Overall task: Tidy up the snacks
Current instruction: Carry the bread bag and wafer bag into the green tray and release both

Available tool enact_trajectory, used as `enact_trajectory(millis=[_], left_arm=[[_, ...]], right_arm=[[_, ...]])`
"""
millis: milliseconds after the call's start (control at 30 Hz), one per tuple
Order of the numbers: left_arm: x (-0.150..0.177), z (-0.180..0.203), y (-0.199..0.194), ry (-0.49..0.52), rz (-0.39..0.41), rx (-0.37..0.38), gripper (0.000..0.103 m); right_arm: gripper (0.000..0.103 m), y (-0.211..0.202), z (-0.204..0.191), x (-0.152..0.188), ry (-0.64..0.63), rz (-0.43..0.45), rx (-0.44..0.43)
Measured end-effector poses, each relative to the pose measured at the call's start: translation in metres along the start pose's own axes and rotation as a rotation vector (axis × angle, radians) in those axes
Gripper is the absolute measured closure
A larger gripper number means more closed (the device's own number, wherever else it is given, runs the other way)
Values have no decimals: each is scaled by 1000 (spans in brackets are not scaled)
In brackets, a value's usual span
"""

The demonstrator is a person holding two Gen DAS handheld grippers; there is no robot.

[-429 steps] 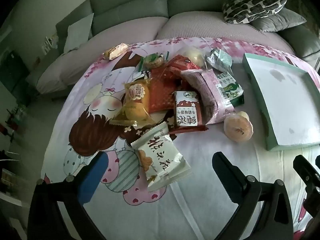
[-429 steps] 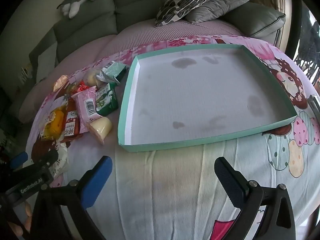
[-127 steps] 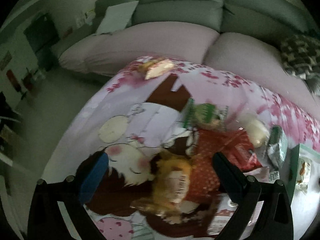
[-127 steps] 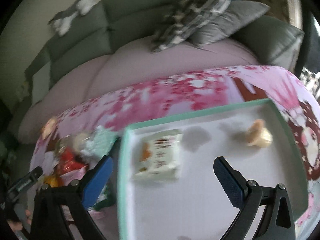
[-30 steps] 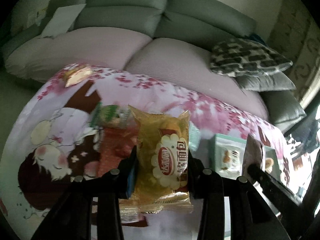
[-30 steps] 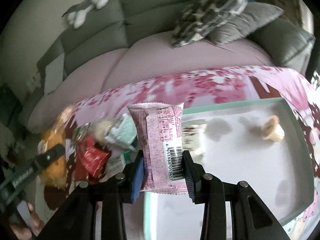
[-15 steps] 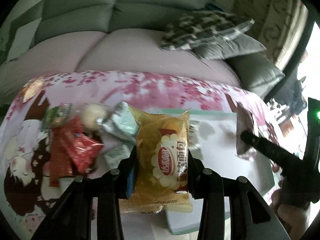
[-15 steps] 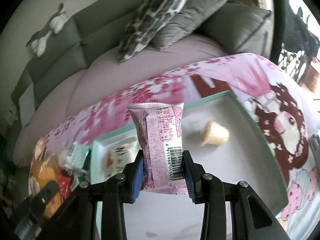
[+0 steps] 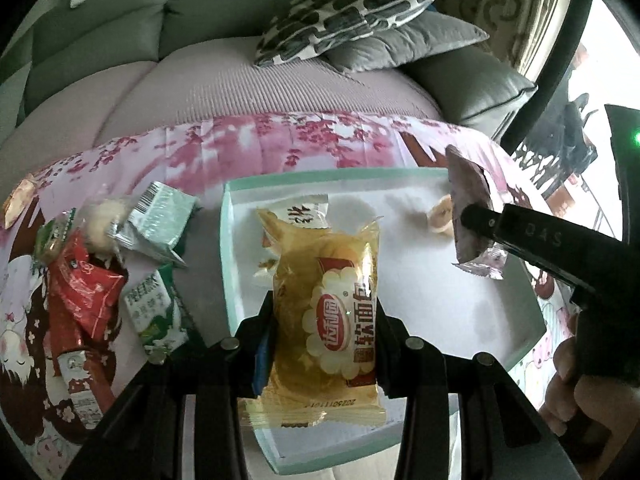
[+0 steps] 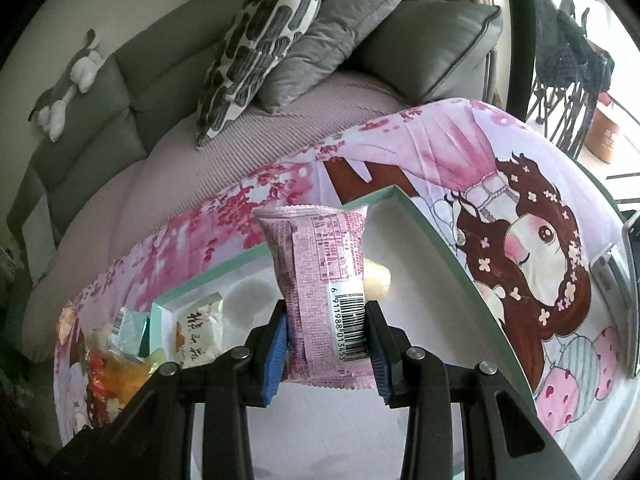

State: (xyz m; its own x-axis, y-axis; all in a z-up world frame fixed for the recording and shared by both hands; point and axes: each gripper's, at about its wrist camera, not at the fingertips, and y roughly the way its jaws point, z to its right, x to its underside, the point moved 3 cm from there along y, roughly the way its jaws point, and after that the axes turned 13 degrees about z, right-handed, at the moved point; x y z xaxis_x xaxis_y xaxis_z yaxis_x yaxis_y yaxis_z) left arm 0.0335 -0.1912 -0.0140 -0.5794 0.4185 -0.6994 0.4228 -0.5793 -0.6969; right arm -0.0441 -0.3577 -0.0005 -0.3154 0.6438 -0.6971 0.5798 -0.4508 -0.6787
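My left gripper (image 9: 320, 332) is shut on a yellow bread packet (image 9: 326, 320), held above the near left part of the green-rimmed tray (image 9: 225, 264). My right gripper (image 10: 326, 344) is shut on a pink snack packet (image 10: 320, 280) with a barcode, over the tray's (image 10: 432, 236) far right part; that packet (image 9: 470, 216) also shows in the left wrist view. Inside the tray lie a white packet (image 9: 296, 212) with black characters and a small cream pastry (image 9: 440, 216).
Left of the tray lies a pile of snacks: a pale green packet (image 9: 160, 220), red packets (image 9: 86, 284), a green-and-white packet (image 9: 154, 312) and a round bun (image 9: 102, 220). A sofa with cushions (image 9: 348, 8) stands behind. A phone-like object (image 10: 616, 280) lies at the right.
Both grippers have carried their packets rightward from the snack pile to above the tray. The right gripper now sits over the tray's far right corner.
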Motion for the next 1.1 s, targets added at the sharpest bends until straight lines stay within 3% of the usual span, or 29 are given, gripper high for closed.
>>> enact_trajectory(millis=[300,600,900,1100], left_arm=[[4,-1,18,-13,-8,-16,61],[10,-9,37,-41,-48,-31,61],[15,-8,47,-24,-64,-49,61],[17,-8,50,-6,-73,-57,60]], right_arm=[[63,20,-18,14,-58,-30,-57],[63,43,-26,29,-95,-82,-61],[63,46,-31,32,-130,-79,-42],[57,48,-32,32,-150,-85,-29]])
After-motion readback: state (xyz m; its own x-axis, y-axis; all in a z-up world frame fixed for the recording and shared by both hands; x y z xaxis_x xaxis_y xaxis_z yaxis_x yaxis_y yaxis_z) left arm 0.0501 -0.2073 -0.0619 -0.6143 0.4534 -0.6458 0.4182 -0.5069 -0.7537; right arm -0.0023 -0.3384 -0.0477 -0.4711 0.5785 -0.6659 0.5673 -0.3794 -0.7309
